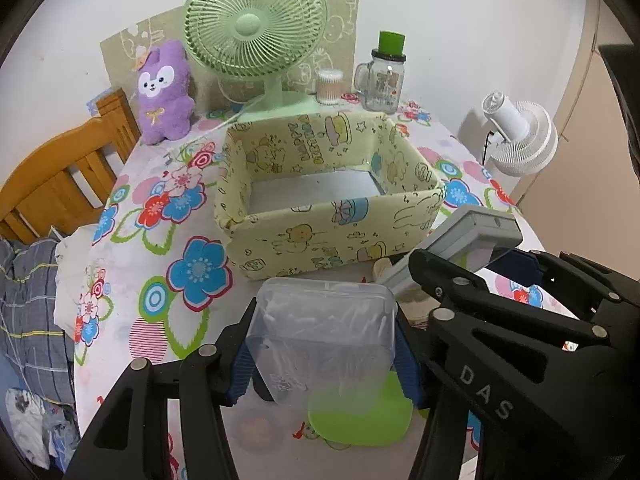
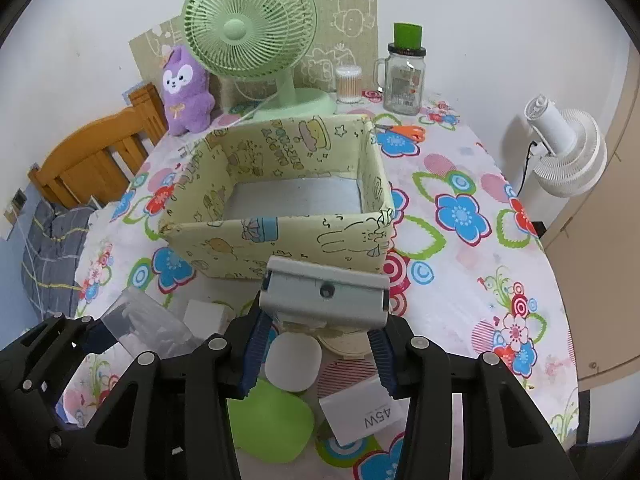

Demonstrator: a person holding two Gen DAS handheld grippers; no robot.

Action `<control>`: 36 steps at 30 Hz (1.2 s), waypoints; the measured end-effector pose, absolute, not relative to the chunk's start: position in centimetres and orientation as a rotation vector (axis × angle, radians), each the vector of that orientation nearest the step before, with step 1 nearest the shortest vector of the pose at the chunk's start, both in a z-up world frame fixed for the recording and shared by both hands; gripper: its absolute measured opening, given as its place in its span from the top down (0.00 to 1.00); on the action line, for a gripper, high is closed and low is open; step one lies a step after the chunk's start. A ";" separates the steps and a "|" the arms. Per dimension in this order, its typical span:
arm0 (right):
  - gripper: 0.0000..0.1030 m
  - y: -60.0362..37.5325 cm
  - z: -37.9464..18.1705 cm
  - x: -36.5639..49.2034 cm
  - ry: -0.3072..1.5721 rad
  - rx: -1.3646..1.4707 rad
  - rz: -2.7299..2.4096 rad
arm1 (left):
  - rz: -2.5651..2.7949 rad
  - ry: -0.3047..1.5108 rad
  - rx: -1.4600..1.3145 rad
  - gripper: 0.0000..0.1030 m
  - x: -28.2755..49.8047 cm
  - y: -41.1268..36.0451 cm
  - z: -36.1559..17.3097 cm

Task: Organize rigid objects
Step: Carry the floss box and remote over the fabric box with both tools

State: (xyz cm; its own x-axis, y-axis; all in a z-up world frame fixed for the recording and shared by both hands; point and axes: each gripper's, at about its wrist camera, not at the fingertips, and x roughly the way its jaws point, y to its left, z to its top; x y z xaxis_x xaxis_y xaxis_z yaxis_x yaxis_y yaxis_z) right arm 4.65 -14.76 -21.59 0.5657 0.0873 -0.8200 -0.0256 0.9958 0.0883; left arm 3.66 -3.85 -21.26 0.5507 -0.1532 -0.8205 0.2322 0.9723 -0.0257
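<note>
Left wrist view. Left tongs (image 1: 324,356): clamped on a clear plastic box (image 1: 320,332), blue pads against its two side walls, box lifted off the desk (image 1: 132,280). Box: judged light, stiff, smooth-walled and likely slippery; thin walls may flex, so the hold belongs low on the flat sides, as now. Contents pale, too blurred to name. At 12 o'clock of the box, near: yellow fabric bin (image 1: 320,200), open-topped, grey floor bare. At 2 o'clock: right tongs (image 1: 472,264) carrying a grey rectangular device (image 1: 476,236). Below the box: green lid-like piece (image 1: 360,420) lying on the desk. Beyond the bin: green fan (image 1: 256,24), purple plush (image 1: 164,92), glass jar (image 1: 384,80), cotton swab tub (image 1: 330,86).

Right wrist view. Right tongs (image 2: 320,324): closed on the grey rectangular device (image 2: 324,292), pads on its short ends. Device: judged hard, moderately light, ridged top edge giving purchase. Bin (image 2: 280,240) at 12 o'clock, its near wall just beyond the device; that wall is the obstacle, to be cleared before lowering. Underneath, on the desk: white rounded piece (image 2: 294,364), white charger marked 45W (image 2: 364,408), green piece (image 2: 272,424). Left tongs (image 2: 94,334) at 9 o'clock, near; some risk of the two loads colliding over the bin.
</note>
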 end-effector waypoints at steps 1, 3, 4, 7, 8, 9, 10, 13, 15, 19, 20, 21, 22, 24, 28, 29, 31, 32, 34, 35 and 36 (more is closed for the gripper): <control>0.53 -14.8 -21.4 4.6 0.964 0.070 0.068 | -0.225 0.957 0.087 0.41 3.5 -3.8 -21.0; 0.53 -14.8 -21.1 4.4 0.959 0.071 0.067 | -0.219 0.950 0.085 0.41 3.3 -3.7 -20.7; 0.53 -14.8 -20.9 4.3 0.956 0.073 0.067 | -0.218 0.949 0.085 0.41 3.2 -3.6 -20.5; 0.53 -14.8 -20.5 4.3 0.951 0.078 0.066 | -0.216 0.944 0.090 0.41 3.1 -3.7 -20.0; 0.53 -14.9 -20.3 4.3 0.951 0.081 0.063 | -0.217 0.943 0.093 0.41 3.2 -3.7 -19.9; 0.53 -15.0 -20.1 4.3 0.949 0.082 0.059 | -0.217 0.943 0.094 0.41 3.2 -3.8 -19.7; 0.53 -15.0 -19.9 4.3 0.947 0.084 0.055 | -0.218 0.941 0.096 0.41 3.3 -3.8 -19.5; 0.53 -15.1 -18.8 4.4 0.932 0.082 0.041 | -0.223 0.926 0.099 0.41 3.5 -3.9 -18.6; 0.53 -15.2 -18.1 4.5 0.920 0.078 0.028 | -0.227 0.917 0.101 0.41 3.6 -3.9 -18.0; 0.53 -15.3 -16.8 4.8 0.901 0.077 0.003 | -0.238 0.893 0.102 0.41 4.0 -4.0 -16.8; 0.53 -15.3 -16.5 4.9 0.900 0.074 -0.003 | -0.236 0.891 0.107 0.41 4.1 -4.1 -16.5; 0.53 -15.3 -16.3 5.0 0.899 0.076 -0.008 | -0.233 0.890 0.112 0.41 4.3 -4.1 -16.4; 0.53 -15.4 -16.2 5.1 0.899 0.080 -0.011 | -0.235 0.889 0.114 0.41 4.5 -4.2 -16.2; 0.53 -15.5 -15.9 5.5 0.900 0.082 -0.020 | -0.239 0.890 0.110 0.41 4.9 -4.2 -16.0; 0.53 -15.5 -15.5 6.3 0.899 0.062 -0.025 | -0.240 0.880 0.113 0.41 5.5 -4.1 -15.7; 0.53 -15.5 -15.3 6.5 0.899 0.056 -0.020 | -0.237 0.877 0.109 0.41 5.8 -4.1 -15.6; 0.53 -15.6 -14.9 7.1 0.900 0.058 -0.009 | -0.232 0.880 0.098 0.41 6.3 -4.0 -15.3; 0.53 -15.7 -14.8 7.4 0.898 0.060 -0.003 | -0.229 0.880 0.092 0.41 6.6 -3.9 -15.1; 0.53 -15.8 -14.5 8.0 0.888 0.060 0.010 | -0.219 0.876 0.083 0.41 7.1 -3.9 -14.9; 0.53 -15.8 -14.4 8.4 0.885 0.059 0.017 | -0.210 0.869 0.079 0.41 7.5 -3.9 -14.7; 0.53 -15.8 -14.4 8.7 0.886 0.057 0.023 | -0.200 0.868 0.078 0.41 7.8 -3.9 -14.6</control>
